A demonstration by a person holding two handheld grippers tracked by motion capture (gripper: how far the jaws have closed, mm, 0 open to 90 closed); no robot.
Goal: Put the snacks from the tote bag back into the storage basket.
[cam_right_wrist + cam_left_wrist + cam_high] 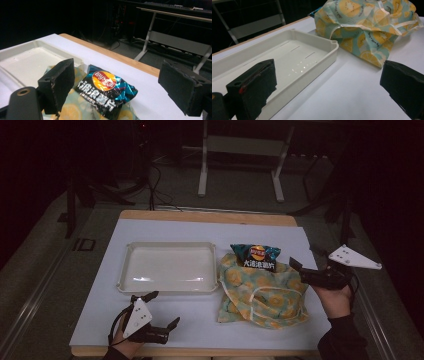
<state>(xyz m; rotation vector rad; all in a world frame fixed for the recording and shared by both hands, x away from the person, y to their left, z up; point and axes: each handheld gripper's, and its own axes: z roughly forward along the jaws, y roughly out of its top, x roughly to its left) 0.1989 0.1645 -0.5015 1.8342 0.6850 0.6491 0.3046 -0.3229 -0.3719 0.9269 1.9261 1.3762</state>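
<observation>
A crumpled cloth bag [261,292] printed with yellow citrus slices lies right of centre on the white table cover; it also shows in the left gripper view [367,27]. A dark blue crisp packet [256,256] [106,91] sticks out of the bag's far end. Left of the bag sits an empty white tray [166,268] [294,58] [22,62]. My left gripper [161,310] [329,87] rests open near the table's front edge, in front of the tray. To the right of the bag my right gripper [306,257] [120,85] is held open, aimed at the packet, touching nothing.
The white cover [165,315] lies over a wooden table whose far edge [210,215] shows. Beyond it stand a white desk frame [240,155] and cables on a dark floor. Bare cover lies in front of the tray and bag.
</observation>
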